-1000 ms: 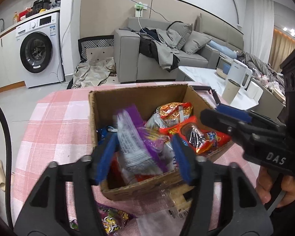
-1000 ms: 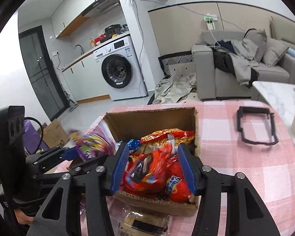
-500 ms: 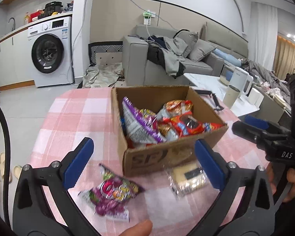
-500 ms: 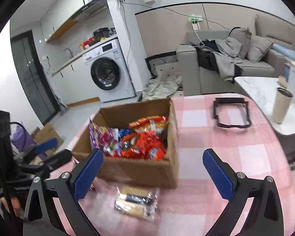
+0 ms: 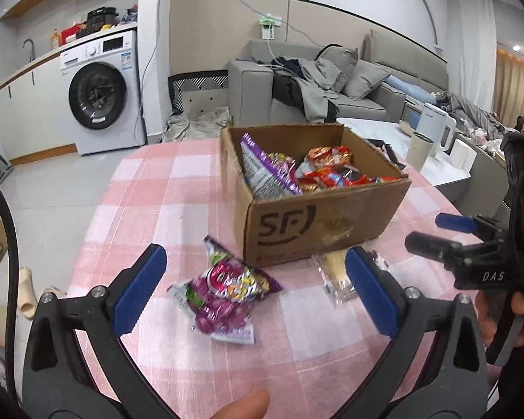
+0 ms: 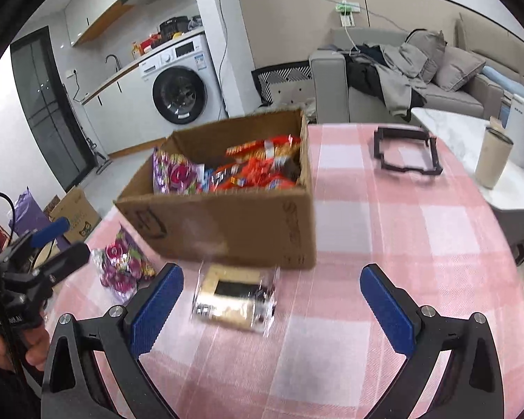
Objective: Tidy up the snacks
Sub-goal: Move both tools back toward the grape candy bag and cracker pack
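Hovering left gripper (image 5: 255, 289): spread wide, holding nothing, above the purple candy bag (image 5: 227, 289).
Right gripper (image 6: 272, 310): also splayed and empty, over the clear-wrapped cracker pack (image 6: 235, 296).
Cardboard box (image 5: 317, 223): open-topped, printed "SF", at 12 o'clock from both grippers; red snack packets (image 5: 335, 174) fill its right part, and a second purple bag (image 5: 265, 174) leans against the left wall inside.
Purple candy bag: flat on the cloth at 7 o'clock from the box's near corner, just apart from the cardboard.
Cracker pack: lying just beside the box's near wall; touching or not, I cannot tell, the view is blurred.
Table (image 6: 384, 237): pink-and-white check cloth; broad bare cloth at 3 o'clock of the box, as far as the black frame (image 6: 406, 153) near the far edge.
Left edge: cloth drops away close to the candy bag, at 9 o'clock.
Beyond the right edge: marble table (image 6: 471, 160) with a beige cup (image 6: 494, 160).
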Demonstrator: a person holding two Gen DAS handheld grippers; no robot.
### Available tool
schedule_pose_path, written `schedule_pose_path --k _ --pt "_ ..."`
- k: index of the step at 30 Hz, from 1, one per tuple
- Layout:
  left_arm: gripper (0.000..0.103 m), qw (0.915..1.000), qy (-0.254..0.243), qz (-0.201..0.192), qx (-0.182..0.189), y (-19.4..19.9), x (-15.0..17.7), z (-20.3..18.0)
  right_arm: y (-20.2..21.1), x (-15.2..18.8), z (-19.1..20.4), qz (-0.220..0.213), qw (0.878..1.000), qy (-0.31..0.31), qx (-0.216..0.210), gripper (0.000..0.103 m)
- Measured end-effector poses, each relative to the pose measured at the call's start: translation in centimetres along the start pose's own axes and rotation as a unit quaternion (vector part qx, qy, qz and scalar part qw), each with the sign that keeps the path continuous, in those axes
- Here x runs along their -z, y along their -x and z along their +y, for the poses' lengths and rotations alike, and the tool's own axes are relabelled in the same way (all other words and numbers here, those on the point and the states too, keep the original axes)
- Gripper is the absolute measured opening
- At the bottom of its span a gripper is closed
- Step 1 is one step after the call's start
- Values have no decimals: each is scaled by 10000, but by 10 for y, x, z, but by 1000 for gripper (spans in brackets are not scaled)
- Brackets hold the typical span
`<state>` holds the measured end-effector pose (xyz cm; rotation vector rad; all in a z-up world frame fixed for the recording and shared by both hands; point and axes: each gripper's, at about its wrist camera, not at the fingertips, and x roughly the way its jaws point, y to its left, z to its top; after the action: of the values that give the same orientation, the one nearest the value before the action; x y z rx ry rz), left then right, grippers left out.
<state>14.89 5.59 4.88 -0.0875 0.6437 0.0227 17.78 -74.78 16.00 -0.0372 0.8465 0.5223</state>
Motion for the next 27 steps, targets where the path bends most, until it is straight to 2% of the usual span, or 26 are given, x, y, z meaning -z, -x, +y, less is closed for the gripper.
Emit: schedule_pose_path --k 5,11,17,27 --pt "102 9999 -6 125 -97 -4 16 7 -11 12 4 197 9998 82 -13 103" --pt "102 9993 283 224 -104 -19 23 23 -27 21 14 466 9987 219 -63 103" --pt "102 9984 327 394 -217 -36 30 33 -47 26 24 753 9965 365 -5 103" --pt "102 9976 290 577 -232 -58 36 35 -64 32 31 943 9945 463 10 103"
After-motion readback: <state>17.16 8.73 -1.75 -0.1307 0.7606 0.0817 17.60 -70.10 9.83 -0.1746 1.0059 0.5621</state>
